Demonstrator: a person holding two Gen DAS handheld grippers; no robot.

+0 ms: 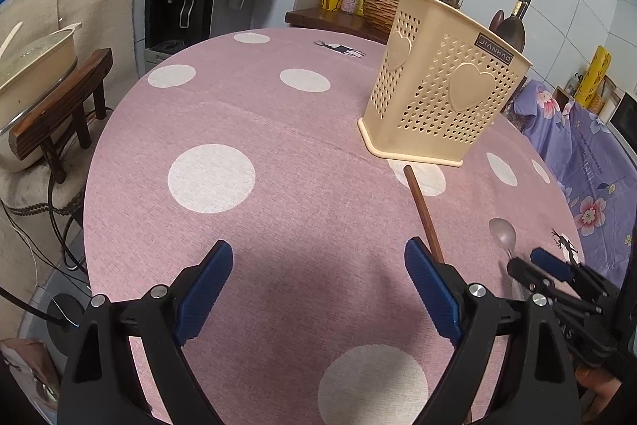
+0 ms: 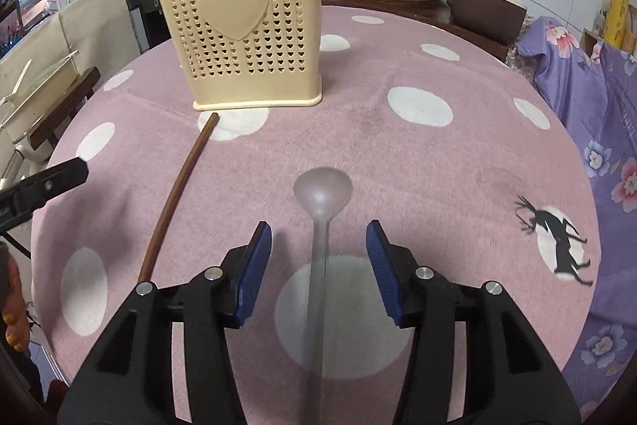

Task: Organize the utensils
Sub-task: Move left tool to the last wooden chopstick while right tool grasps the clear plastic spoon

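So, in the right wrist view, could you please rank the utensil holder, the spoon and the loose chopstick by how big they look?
1. Utensil holder, clearly largest.
2 and 3. Spoon and chopstick: similar apparent length. The spoon sits nearer the camera and is blurred, so I won't rank them.

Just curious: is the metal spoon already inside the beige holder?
No, the spoon lies on the tablecloth, in front of the beige holder.

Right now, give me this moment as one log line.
left gripper: open, empty | right gripper: open, astride spoon | chopstick: on table | holder: upright
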